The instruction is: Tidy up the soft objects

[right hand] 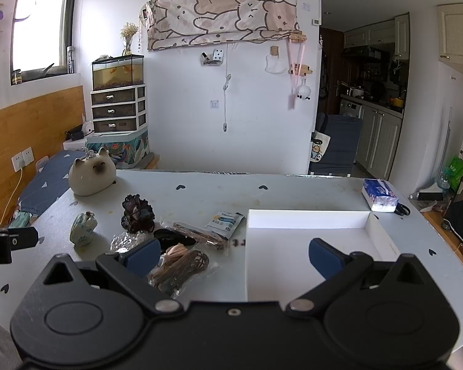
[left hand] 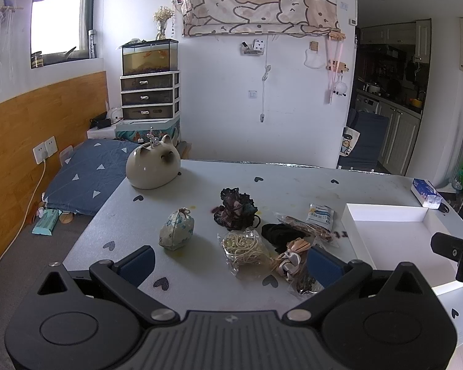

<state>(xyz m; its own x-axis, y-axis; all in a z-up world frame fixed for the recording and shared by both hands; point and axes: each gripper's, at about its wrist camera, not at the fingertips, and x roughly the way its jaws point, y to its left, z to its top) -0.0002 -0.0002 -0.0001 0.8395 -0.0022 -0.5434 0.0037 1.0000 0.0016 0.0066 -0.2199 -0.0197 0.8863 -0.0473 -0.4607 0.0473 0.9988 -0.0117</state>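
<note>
I find the white tray on the desk, toward its right edge, and I see nothing inside it; its walls stand upright and its floor is bare white. Both tongs I hold spread wide and gripping nothing: the left gripper hangs above the near part of the desk with the soft items between and beyond its fingers, and the right gripper hangs over the near left corner of the tray, its right finger above the tray floor. The task's items lie in a loose cluster left of the tray: a floral fabric pouch stands apart nearest the left edge; a dark ruffled scrunchie sits behind a clear bag of cream cord; a black hair tie, a beige ribbon bow and a clear bag of brown cord crowd together just beside the tray's left wall. A clear packet of brown strips and a white-and-blue sachet lie behind them; the sachet's print is too small for me to read. A ceramic cat sits at the far left corner, a blue tissue pack near the far right edge. Open surface remains along the far edge and between pouch and cluster. Dark marks beside the tray's left wall are illegible.
</note>
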